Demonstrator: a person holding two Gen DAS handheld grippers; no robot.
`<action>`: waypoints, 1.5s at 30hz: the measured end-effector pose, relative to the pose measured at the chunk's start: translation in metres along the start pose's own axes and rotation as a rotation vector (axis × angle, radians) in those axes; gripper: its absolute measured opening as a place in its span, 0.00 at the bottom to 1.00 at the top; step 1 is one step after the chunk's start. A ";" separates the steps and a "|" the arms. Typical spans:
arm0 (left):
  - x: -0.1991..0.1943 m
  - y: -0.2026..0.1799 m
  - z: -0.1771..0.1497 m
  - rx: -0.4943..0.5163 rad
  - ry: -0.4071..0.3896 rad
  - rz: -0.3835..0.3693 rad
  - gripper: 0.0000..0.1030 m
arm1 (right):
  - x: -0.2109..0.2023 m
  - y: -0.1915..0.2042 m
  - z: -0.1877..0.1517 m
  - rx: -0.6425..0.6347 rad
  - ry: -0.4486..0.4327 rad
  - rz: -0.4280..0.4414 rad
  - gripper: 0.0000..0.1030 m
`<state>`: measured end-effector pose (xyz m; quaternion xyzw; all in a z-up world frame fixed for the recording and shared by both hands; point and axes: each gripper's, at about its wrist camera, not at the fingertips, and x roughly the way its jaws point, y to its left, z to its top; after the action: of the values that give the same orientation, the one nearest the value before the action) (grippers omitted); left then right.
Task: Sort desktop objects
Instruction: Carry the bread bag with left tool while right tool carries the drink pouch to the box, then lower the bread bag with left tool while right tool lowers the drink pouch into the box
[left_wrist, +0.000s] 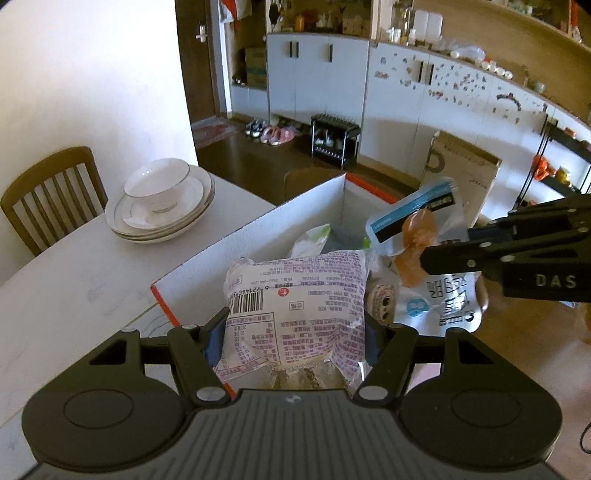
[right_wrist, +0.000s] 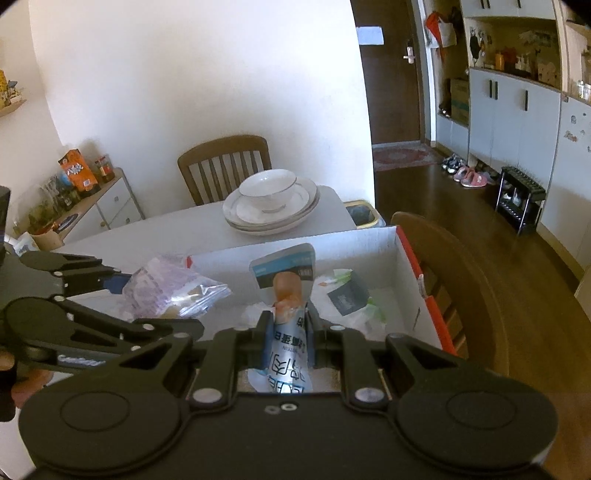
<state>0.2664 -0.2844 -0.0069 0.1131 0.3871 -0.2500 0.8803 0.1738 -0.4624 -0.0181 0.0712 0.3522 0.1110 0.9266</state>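
On the pale counter (right_wrist: 177, 229) the white box (left_wrist: 236, 243) lies directly below both grippers: the left gripper (left_wrist: 295, 332) pinches a purple-printed packet (left_wrist: 295, 295) above its near corner, the right gripper (right_wrist: 288, 332), jaws pressed tight, a blue-and-white pouch (right_wrist: 286, 295) standing lengthwise over its middle.

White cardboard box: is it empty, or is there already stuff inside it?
Not empty. The white cardboard box is open-topped, and the right wrist view shows a dark packet and other wrappers lying on its floor.
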 end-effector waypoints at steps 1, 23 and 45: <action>0.005 0.000 0.002 0.001 0.008 0.003 0.66 | 0.002 -0.002 0.001 -0.002 0.006 0.001 0.16; 0.092 -0.005 0.005 0.127 0.195 0.058 0.66 | 0.062 -0.017 -0.003 -0.113 0.168 0.022 0.16; 0.130 0.003 0.005 0.121 0.326 0.007 0.69 | 0.108 -0.020 -0.020 -0.201 0.280 -0.001 0.21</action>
<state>0.3463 -0.3294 -0.0995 0.2064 0.5086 -0.2481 0.7982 0.2418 -0.4530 -0.1062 -0.0380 0.4651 0.1539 0.8710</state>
